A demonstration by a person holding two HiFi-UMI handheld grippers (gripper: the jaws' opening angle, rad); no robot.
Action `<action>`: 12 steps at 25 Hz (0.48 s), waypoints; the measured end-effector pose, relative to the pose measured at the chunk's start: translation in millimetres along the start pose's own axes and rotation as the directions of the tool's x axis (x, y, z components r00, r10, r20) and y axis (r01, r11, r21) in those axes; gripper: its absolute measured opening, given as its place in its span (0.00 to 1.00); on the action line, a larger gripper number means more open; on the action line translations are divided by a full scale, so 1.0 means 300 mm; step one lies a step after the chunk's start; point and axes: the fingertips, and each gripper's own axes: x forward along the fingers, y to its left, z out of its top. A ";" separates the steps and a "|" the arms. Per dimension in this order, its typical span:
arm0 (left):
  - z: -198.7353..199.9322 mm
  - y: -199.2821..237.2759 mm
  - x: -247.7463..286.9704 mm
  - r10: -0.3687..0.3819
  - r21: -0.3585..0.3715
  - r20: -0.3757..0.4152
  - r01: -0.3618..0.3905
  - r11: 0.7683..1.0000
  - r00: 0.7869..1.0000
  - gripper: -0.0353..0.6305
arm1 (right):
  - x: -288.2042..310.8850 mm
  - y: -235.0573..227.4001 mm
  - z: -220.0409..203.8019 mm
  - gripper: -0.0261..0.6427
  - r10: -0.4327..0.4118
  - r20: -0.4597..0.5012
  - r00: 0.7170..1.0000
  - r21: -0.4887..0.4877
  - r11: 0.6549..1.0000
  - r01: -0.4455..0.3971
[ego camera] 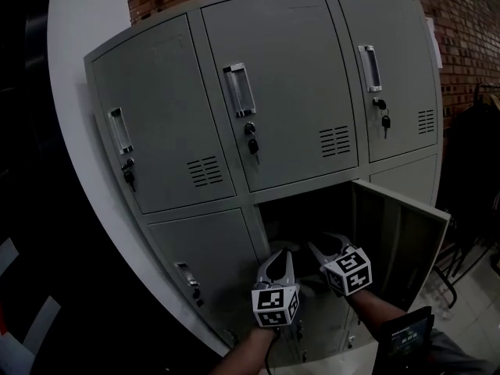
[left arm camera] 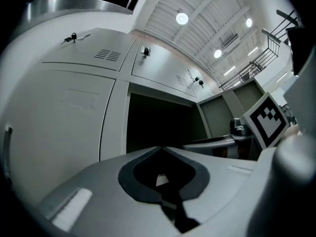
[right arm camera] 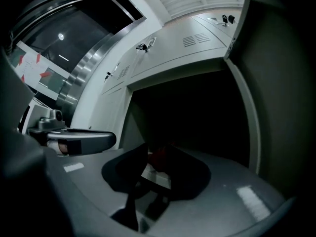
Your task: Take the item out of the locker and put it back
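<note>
The grey locker's lower middle compartment [ego camera: 305, 209] stands open and dark, its door [ego camera: 402, 241] swung out to the right. Both grippers are side by side at its mouth, pointing in. My left gripper [ego camera: 278, 255] is on the left; in the left gripper view its jaws [left arm camera: 159, 148] meet, and only a small pale patch shows through the hole behind them. My right gripper [ego camera: 324, 244] has its jaws parted [right arm camera: 157, 149]. A red and white item [right arm camera: 157, 168] shows in the gap between them, low in the compartment. Whether the pads touch it is hidden by the dark.
Closed locker doors with handles and hanging keys [ego camera: 251, 143] fill the rows above and to the left. A white curved column [ego camera: 78, 131] stands at the left and a brick wall [ego camera: 461, 30] at the right. Dark clothing hangs on a rack [ego camera: 476, 139], with a dark device [ego camera: 402, 338] below it.
</note>
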 end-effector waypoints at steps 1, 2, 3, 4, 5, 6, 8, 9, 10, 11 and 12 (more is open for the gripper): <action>-0.002 0.007 0.009 0.000 0.001 0.000 0.000 1.000 1.000 0.05 | 0.024 -0.003 0.000 0.24 0.004 -0.009 1.000 -0.010 1.000 -0.004; -0.006 0.014 0.017 0.000 0.001 -0.002 0.000 1.000 1.000 0.05 | 0.048 -0.006 -0.001 0.29 0.006 -0.020 1.000 -0.023 1.000 -0.007; -0.011 0.020 0.024 -0.001 0.001 -0.005 0.001 1.000 1.000 0.05 | 0.070 -0.010 -0.005 0.32 0.007 -0.033 0.999 -0.037 0.999 -0.008; -0.016 0.025 0.030 -0.002 0.001 -0.007 0.002 1.000 1.000 0.05 | 0.093 -0.015 -0.011 0.34 0.007 -0.050 0.999 -0.052 0.999 -0.009; -0.022 0.029 0.035 -0.004 0.002 -0.010 0.004 1.000 1.000 0.05 | 0.115 -0.019 -0.019 0.38 0.007 -0.068 0.998 -0.065 0.998 -0.012; -0.027 0.033 0.040 -0.006 0.002 -0.012 0.006 1.000 1.000 0.05 | 0.135 -0.025 -0.026 0.42 0.007 -0.086 0.996 -0.076 0.997 -0.014; -0.035 0.040 0.048 -0.008 0.001 -0.017 0.008 1.000 1.000 0.05 | 0.171 -0.037 -0.039 0.46 0.004 -0.120 0.993 -0.094 0.995 -0.015; -0.037 0.044 0.052 -0.009 0.001 -0.019 0.009 1.000 1.000 0.05 | 0.187 -0.044 -0.043 0.48 0.001 -0.135 0.991 -0.106 0.994 -0.015; -0.038 0.049 0.055 -0.010 0.002 -0.021 0.010 1.000 1.000 0.05 | 0.202 -0.049 -0.046 0.49 -0.002 -0.150 0.989 -0.122 0.992 -0.017; -0.038 0.054 0.059 -0.010 0.002 -0.021 0.010 1.000 1.000 0.05 | 0.217 -0.053 -0.049 0.50 -0.003 -0.166 0.986 -0.139 0.990 -0.020; -0.036 0.057 0.062 -0.012 0.004 -0.020 0.012 1.000 1.000 0.05 | 0.231 -0.056 -0.052 0.51 -0.003 -0.181 0.984 -0.154 0.988 -0.026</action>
